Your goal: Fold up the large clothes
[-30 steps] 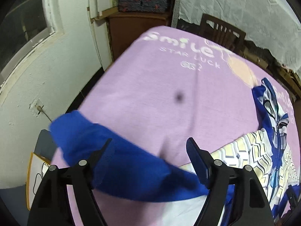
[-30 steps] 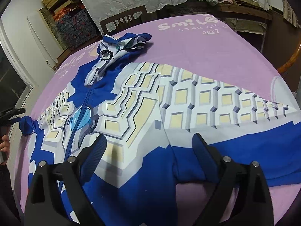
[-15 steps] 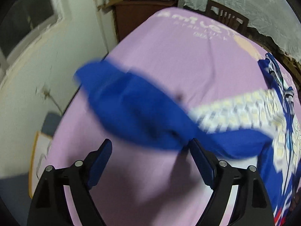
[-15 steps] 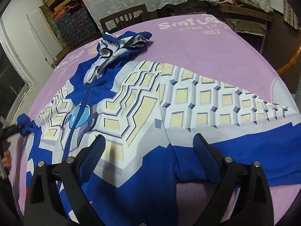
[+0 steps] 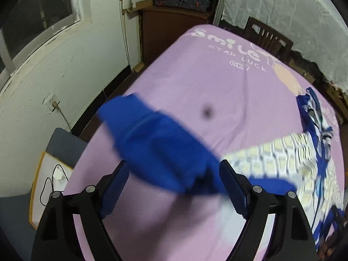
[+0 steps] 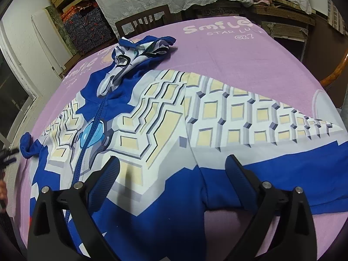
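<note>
Fingers (image 5: 233,188) overlapping blurred sleeve (image 5: 161,150), contact unclear

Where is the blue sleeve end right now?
In the left wrist view, the blue sleeve end lies on the purple cloth, just ahead of the left hand-held gripper, near the edge by the white wall.

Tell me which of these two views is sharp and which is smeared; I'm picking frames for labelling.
Left wrist view: motion-smeared, the blue sleeve and the patterned cloth beside it blurred, though the fingers stay crisp. Right wrist view: sharp across the jacket, with a soft finger shadow on it and fisheye bending at the purple table cover's edges.
</note>
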